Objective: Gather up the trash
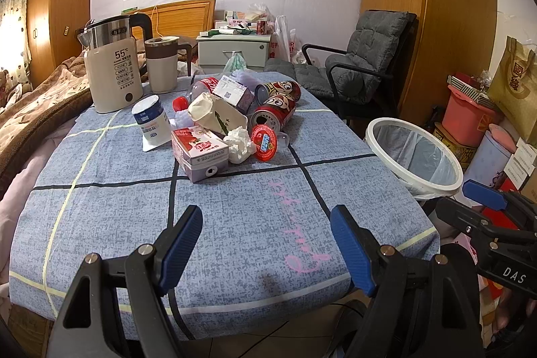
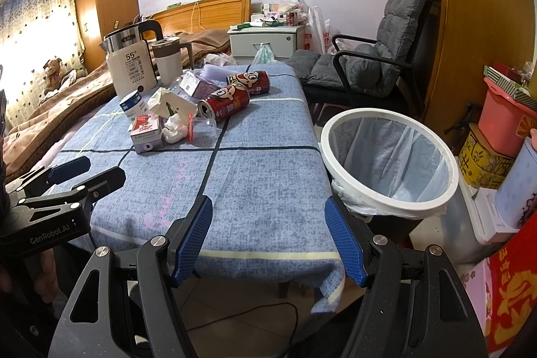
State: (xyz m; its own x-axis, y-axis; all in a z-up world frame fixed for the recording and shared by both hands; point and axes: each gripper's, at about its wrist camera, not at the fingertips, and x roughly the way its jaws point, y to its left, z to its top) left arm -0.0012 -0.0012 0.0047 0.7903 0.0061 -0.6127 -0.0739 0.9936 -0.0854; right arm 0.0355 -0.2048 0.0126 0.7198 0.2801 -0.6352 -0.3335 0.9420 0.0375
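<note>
The left hand-held gripper is spread wide with nothing between its blue pads, positioned over the near edge of the desk, which is covered by a blue checked cloth. The right hand-held gripper is likewise spread wide and empty, held at the near right corner of the desk. The trash lies in one cluster ahead of both hand-held grippers, toward the far half of the desk. Nearest to the left hand-held gripper is a pink milk carton lying flat; a crumpled tissue touches its right side, and a red-lidded jelly cup lies on its side just right of the tissue. Behind these are a crushed white paper pack, two red cans lying on their sides, a white box with a purple side, a clear bottle and a red cap. A white bottle with a blue band stands left of the cluster. An electric kettle and a mug stand at the far left of the desk. The bin, white-rimmed and lined with a clear bag, stands on the floor just beside the desk's right edge, ahead and to the right of the right hand-held gripper. A grey chair stands beyond the bin.
</note>
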